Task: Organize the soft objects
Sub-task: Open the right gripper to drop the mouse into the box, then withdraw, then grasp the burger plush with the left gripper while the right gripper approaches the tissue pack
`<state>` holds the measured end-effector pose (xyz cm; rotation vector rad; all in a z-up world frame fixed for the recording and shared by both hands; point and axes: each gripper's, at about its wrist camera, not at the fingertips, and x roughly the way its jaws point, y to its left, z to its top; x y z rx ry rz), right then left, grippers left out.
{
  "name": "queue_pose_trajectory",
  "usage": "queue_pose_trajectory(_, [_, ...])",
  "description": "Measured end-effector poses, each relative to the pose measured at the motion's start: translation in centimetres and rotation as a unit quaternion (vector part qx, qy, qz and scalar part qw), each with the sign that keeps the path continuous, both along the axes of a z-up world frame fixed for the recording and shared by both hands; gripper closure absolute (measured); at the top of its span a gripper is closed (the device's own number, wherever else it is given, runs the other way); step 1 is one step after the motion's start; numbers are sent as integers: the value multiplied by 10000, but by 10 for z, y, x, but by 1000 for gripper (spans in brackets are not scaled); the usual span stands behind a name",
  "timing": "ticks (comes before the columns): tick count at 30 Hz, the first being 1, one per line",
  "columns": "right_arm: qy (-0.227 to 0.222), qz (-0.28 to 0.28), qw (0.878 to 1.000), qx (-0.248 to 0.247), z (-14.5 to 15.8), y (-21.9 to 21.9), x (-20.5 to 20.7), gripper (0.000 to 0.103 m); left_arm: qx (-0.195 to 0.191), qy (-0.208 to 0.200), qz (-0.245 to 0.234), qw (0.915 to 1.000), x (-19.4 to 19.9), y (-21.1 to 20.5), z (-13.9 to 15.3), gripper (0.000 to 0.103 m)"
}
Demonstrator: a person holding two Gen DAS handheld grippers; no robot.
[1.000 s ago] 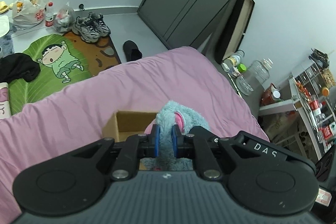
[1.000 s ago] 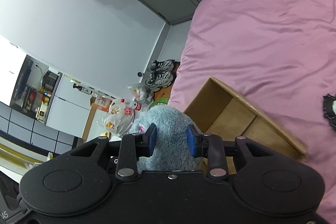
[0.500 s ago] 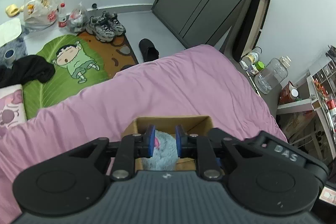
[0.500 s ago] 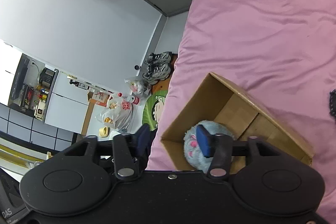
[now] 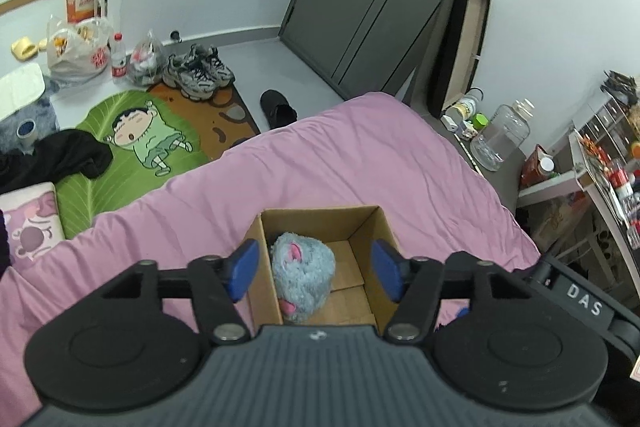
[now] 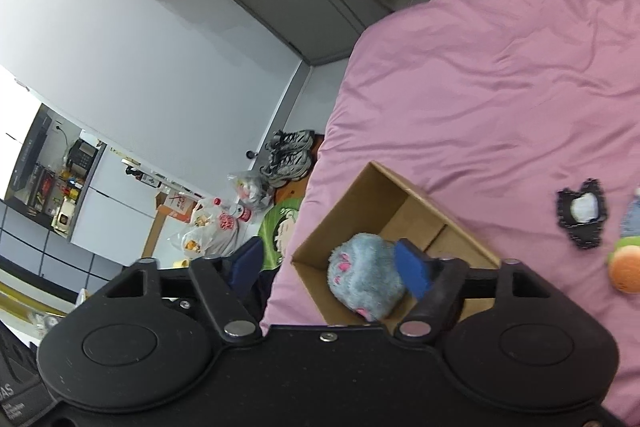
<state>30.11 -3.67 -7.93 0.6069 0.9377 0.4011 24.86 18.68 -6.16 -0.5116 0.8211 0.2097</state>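
A fluffy blue plush toy with pink patches lies inside an open cardboard box on the pink bed. It also shows in the right wrist view, in the box. My left gripper is open above the box, its blue pads on either side of the toy without touching it. My right gripper is open above the box's near corner, empty. A black-edged soft item and an orange and green plush lie on the bed to the right.
The pink bed fills the middle. On the floor are a green cartoon rug, sneakers, plastic bags and black clothing. A side table with jars stands right of the bed.
Both grippers held the blue plush above the box a second ago. They lowered it into the box, opened and let go. Both have pulled back and up.
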Motion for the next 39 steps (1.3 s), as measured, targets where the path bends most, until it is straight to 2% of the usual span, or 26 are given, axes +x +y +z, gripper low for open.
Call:
queue_pose_trajectory(8, [-457, -236, 9982, -303, 23, -31, -41, 16, 30, -213, -183, 9996, -37, -16, 15, 28])
queue_pose_trajectory(10, [-601, -271, 9972, -357, 31, -38, -51, 15, 73, -250, -206, 9994, -46, -19, 19, 23])
queue_pose_trajectory(16, [-915, -296, 9946, -393, 49, -52, -83, 10, 227, -427, -255, 9985, -76, -28, 35, 18])
queue_pose_trajectory(23, [-1077, -251, 9920, -614, 62, -65, -112, 8, 291, -568, -326, 9974, -104, -40, 44, 16])
queue_pose_trajectory(30, [-1209, -339, 9903, -593, 75, -84, -133, 5, 348, -720, -369, 9961, -131, -51, 54, 15])
queue_pose_trajectory(32, [-1290, -333, 9891, -622, 80, -88, -140, 1, 388, -740, -369, 9958, -136, -54, 58, 15])
queue_pose_trajectory(35, [-1373, -313, 9875, -708, 85, -96, -147, 0, 396, -780, -436, 9952, -142, -60, 63, 11])
queue_pose_trajectory(39, [-1343, -231, 9878, -760, 88, -108, -153, 0, 574, -801, -517, 9938, -148, -73, 69, 9])
